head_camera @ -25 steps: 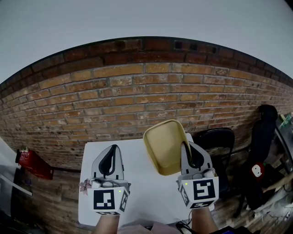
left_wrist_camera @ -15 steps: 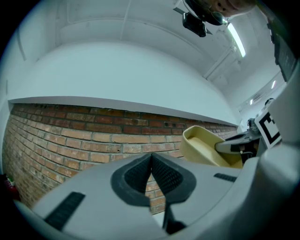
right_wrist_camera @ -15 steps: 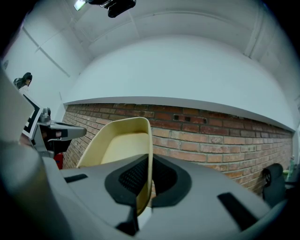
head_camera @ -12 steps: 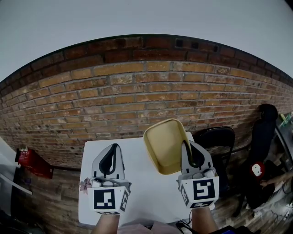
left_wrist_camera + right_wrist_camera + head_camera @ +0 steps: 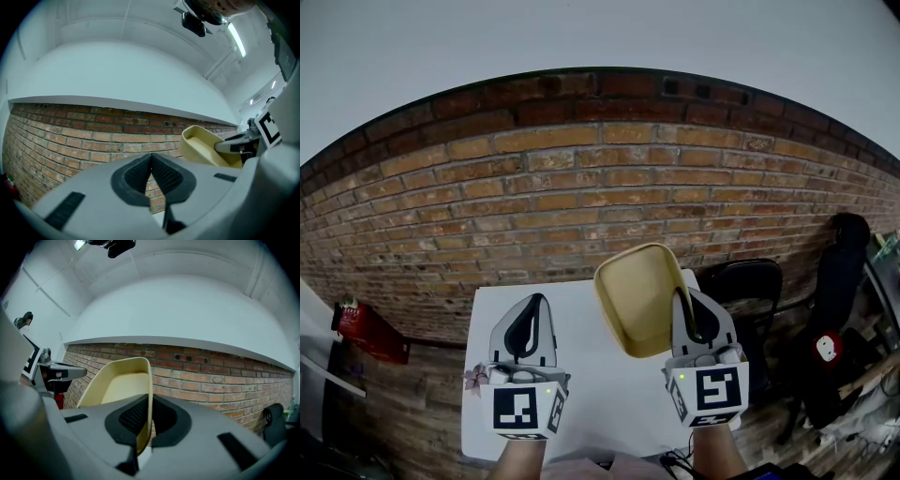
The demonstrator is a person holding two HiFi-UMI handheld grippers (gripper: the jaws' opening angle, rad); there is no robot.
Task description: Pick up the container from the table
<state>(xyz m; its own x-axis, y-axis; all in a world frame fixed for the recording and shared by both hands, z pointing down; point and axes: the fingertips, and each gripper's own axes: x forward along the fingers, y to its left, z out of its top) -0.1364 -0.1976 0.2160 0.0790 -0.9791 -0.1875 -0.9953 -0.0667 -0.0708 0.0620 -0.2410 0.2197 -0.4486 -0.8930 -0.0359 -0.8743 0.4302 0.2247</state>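
Pale yellow container (image 5: 637, 298), a shallow tub with rounded corners and a smooth, plastic-looking finish, held clear of the white counter (image 5: 581, 394) above its far right corner, tipped on edge with the hollow turned toward the left tool (image 5: 534, 309). Pinched by one thin side wall between the ribbed black pads of the right tool (image 5: 684, 307). Left tool level over the counter's left half, jaws pressed together on nothing. Rough red brick wall (image 5: 581, 206) behind; black chair (image 5: 741, 281) just off the counter's right edge; red object (image 5: 370, 333) low at left, well apart.
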